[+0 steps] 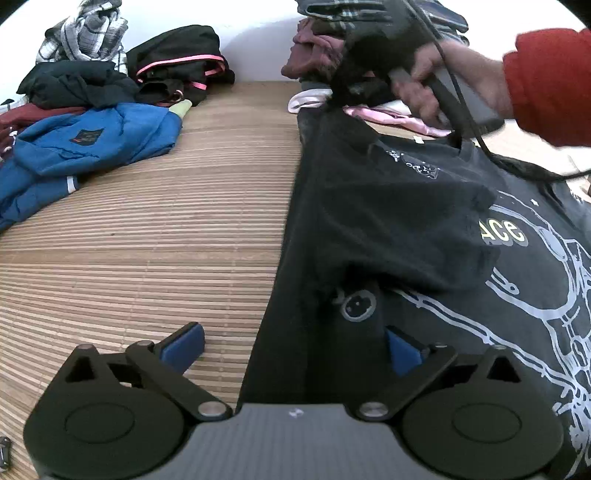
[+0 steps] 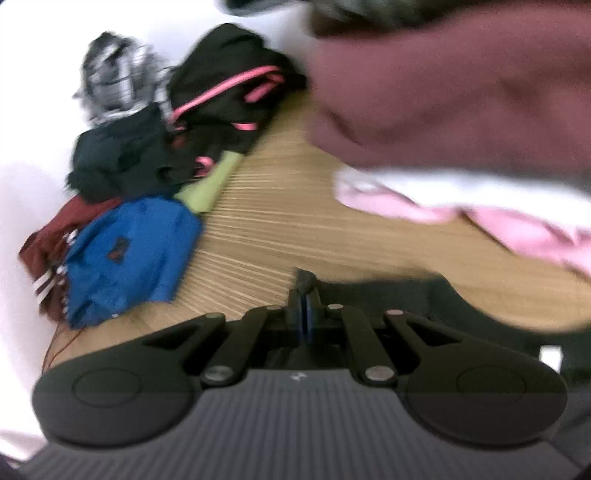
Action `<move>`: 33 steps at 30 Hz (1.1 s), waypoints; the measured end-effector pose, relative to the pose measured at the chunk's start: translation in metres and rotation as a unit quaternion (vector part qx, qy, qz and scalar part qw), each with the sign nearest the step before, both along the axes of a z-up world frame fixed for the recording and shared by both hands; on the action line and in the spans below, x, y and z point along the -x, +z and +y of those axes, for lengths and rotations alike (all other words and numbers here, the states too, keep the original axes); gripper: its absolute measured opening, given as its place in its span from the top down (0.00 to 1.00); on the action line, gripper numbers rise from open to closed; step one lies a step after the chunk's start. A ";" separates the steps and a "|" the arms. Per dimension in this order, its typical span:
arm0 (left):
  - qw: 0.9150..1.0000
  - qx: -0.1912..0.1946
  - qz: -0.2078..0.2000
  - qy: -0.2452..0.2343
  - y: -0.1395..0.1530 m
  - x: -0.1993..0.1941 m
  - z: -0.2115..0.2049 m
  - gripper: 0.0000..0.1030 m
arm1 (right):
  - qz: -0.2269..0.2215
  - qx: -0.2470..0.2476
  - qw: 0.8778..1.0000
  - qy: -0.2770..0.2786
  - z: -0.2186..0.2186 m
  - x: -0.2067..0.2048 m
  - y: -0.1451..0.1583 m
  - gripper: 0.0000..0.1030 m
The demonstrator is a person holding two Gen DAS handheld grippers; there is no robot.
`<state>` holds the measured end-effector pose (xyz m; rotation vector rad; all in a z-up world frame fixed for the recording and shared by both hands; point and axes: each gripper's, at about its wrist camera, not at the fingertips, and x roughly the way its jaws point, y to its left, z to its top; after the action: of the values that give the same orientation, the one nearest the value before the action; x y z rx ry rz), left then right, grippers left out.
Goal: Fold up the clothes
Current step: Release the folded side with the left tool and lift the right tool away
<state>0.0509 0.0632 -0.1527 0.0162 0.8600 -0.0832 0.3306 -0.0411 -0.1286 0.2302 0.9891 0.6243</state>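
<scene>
Here, a black printed T-shirt (image 1: 388,229) is seen spread on the bamboo mat (image 1: 147,229), its left edge running down the middle of the left wrist view. The left gripper (image 1: 293,347) is held with its blue-padded fingers (image 1: 184,347) wide apart, one over the mat, one over the shirt; nothing is gripped. In the blurred right wrist view, the right gripper (image 2: 306,295) is seen pressed together on a pinch of black fabric, evidently the shirt's upper edge. A blue jacket (image 1: 92,147), a black garment with pink trim (image 1: 177,62) and a plaid shirt (image 1: 81,33) are piled at far left. A maroon garment (image 2: 461,96) and a pink one (image 2: 498,221) lie beyond the T-shirt.
</scene>
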 end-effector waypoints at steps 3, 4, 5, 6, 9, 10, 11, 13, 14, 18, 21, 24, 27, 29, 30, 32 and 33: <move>1.000 -0.001 -0.003 0.001 0.000 0.000 0.002 0.00 | -0.012 0.021 1.000 0.000 0.002 0.002 -0.009 0.93; 1.000 -0.001 -0.004 0.001 -0.001 0.000 0.002 0.00 | -0.016 0.028 0.999 0.000 0.002 0.003 -0.012 0.92; 1.000 -0.001 -0.005 0.001 -0.001 0.000 0.002 0.00 | -0.020 0.034 0.999 0.000 0.003 0.004 -0.015 0.92; 1.000 -0.001 -0.005 0.000 0.000 0.000 0.002 0.00 | -0.025 0.036 0.999 0.000 0.005 0.002 -0.013 0.92; 1.000 -0.002 -0.003 0.000 0.000 0.000 0.003 0.00 | -0.046 0.043 0.998 0.003 0.017 -0.010 -0.005 0.92; 1.000 -0.003 -0.002 0.001 0.000 0.001 0.004 0.00 | -0.048 0.046 0.998 0.002 0.020 -0.015 -0.002 0.92; 1.000 -0.003 -0.002 0.004 0.000 0.003 0.003 0.00 | -0.051 0.049 0.997 0.001 0.024 -0.020 0.001 0.93; 1.000 -0.003 -0.002 0.009 0.000 0.006 0.003 0.00 | -0.049 0.049 0.998 0.012 0.027 -0.027 0.008 0.93; 1.000 -0.003 -0.003 0.012 0.000 0.008 0.004 0.00 | -0.047 0.049 0.998 0.017 0.029 -0.030 0.011 0.91; 1.000 -0.003 -0.004 0.021 0.001 0.016 0.005 0.00 | 0.001 0.066 0.994 0.086 0.035 -0.037 0.012 0.86; 1.000 -0.002 -0.004 0.026 0.001 0.019 0.007 0.00 | 0.030 0.092 0.986 0.139 0.040 -0.047 0.008 0.56; 0.999 -0.002 -0.001 0.032 0.002 0.020 0.009 0.00 | 0.055 0.120 0.977 0.167 0.047 -0.054 0.005 0.54; 0.999 0.000 -0.001 0.038 0.002 0.025 0.011 0.00 | 0.068 0.122 0.967 0.215 0.056 -0.045 0.009 0.68; 0.999 -0.001 -0.003 0.041 0.002 0.028 0.010 0.00 | 0.063 0.137 0.960 0.235 0.064 -0.038 0.012 0.94; 0.999 -0.001 -0.002 0.042 0.002 0.028 0.010 0.00 | 0.061 0.141 0.960 0.234 0.067 -0.038 0.012 0.95; 0.999 -0.001 0.000 0.047 0.002 0.031 0.009 0.00 | 0.044 0.125 0.966 0.224 0.071 -0.038 0.016 0.97; 0.999 -0.001 0.001 0.050 0.002 0.033 0.008 0.00 | 0.032 0.102 0.970 0.217 0.070 -0.038 0.020 0.97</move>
<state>0.0177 0.0716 -0.1502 -0.0258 0.8622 0.0113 0.3688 0.0288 -0.1086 -0.1562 1.1686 0.9094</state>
